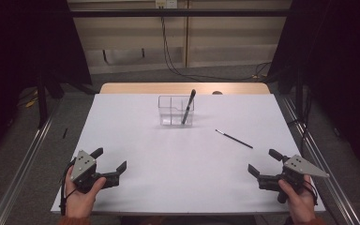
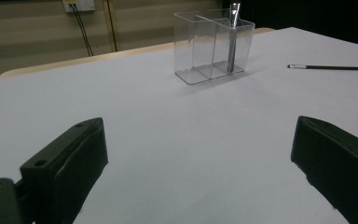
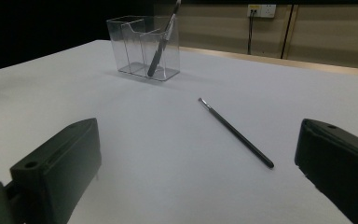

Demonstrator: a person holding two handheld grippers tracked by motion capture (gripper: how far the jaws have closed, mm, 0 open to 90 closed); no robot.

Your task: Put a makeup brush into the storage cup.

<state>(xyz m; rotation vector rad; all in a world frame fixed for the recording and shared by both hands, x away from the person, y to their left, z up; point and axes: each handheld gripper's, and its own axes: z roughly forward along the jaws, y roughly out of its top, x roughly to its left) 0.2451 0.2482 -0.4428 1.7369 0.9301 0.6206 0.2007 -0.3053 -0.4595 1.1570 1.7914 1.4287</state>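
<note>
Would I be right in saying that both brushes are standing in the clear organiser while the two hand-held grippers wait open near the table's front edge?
Not quite: one brush stands in the clear organiser. The thin brush lies flat on the table, to its right, as the high view shows. Both the left hand-held gripper and right hand-held gripper do wait open near the front edge.

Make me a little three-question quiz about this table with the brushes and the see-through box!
1. True or false: the thin brush lies flat on the table.
2. Where is the thick brush? A) in the clear box B) in the left gripper C) on the floor
3. Fill in: the jaws of the right gripper are ____.

Key: 1 true. 2 A, leaning in the box's right compartment. 3 open, holding nothing, like the left gripper's.
</note>
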